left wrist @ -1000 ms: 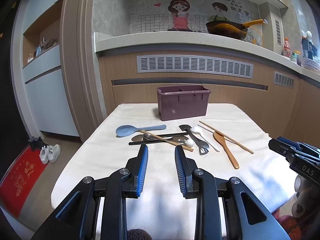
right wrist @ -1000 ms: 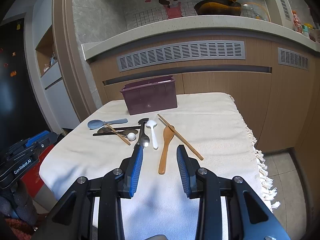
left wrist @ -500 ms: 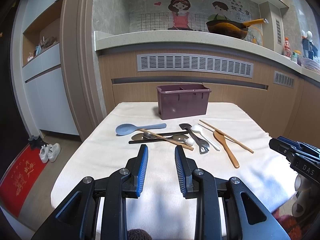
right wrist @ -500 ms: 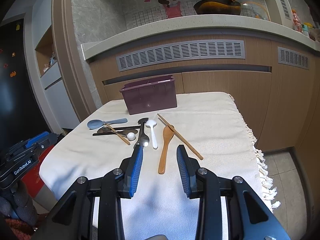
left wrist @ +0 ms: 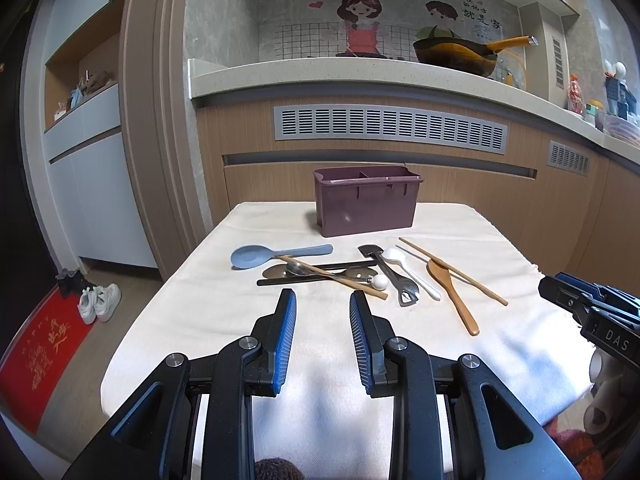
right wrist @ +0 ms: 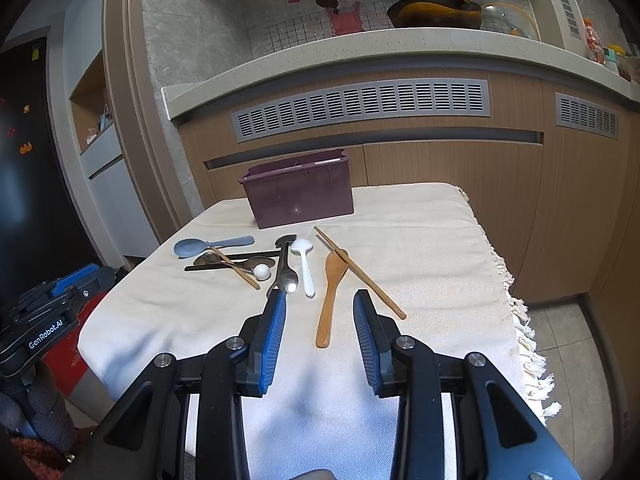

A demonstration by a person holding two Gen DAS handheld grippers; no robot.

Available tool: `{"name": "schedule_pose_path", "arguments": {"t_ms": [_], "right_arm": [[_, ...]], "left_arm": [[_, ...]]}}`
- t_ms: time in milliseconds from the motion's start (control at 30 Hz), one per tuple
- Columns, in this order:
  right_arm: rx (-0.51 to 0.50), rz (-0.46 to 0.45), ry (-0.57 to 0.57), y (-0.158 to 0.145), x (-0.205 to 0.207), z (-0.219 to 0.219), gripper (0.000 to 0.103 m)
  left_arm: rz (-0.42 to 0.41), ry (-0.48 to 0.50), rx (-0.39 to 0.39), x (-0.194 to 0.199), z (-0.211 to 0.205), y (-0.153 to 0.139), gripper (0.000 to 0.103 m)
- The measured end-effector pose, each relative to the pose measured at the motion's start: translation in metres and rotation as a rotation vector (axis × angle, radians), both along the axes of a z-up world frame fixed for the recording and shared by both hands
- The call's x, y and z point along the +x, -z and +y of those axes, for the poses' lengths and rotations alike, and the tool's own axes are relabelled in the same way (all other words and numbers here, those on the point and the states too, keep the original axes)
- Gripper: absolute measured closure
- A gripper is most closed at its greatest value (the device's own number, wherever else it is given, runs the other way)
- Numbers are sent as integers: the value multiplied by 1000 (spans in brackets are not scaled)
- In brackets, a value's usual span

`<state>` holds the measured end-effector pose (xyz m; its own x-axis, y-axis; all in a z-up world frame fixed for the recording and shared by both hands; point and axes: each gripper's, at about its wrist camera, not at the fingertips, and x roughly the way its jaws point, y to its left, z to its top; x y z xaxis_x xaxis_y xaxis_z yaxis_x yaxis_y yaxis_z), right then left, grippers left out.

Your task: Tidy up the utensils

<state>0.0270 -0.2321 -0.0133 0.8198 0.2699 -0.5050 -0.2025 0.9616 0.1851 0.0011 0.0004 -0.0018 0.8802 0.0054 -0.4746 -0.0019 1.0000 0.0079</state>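
Beyond both open, empty claws [left wrist: 322, 300] [right wrist: 319, 300], utensils [left wrist: 372, 276] lie, seemingly untouched, on cloth [right wrist: 420, 240].

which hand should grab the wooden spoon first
Right, probably. The right gripper is open with the wooden spoon handle lying just ahead between its fingers. The left gripper faces the blue spoon pile instead.

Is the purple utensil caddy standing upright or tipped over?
Upright: the purple utensil caddy stands on its base, open top and divider facing up.

caddy [left wrist: 366, 210] interior hidden, metal spoon [left wrist: 298, 268] partly under chopsticks (count unclear), right gripper [left wrist: 592, 312] cropped
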Motion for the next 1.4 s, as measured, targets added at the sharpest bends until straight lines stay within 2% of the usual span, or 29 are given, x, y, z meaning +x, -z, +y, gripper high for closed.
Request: {"name": "schedule_pose_path", "arguments": {"t_ms": [900, 1200, 1400], "right_arm": [[3, 11, -3, 1, 2, -1, 70], [-34, 77, -28, 8, 35, -1, 70], [-106, 154, -70, 19, 77, 2, 70]], "left_arm": [[17, 10, -2, 6, 1, 0, 74], [89, 58, -36, 52, 11, 5, 74], [220, 136, -102, 104, 15, 22, 74]]}}
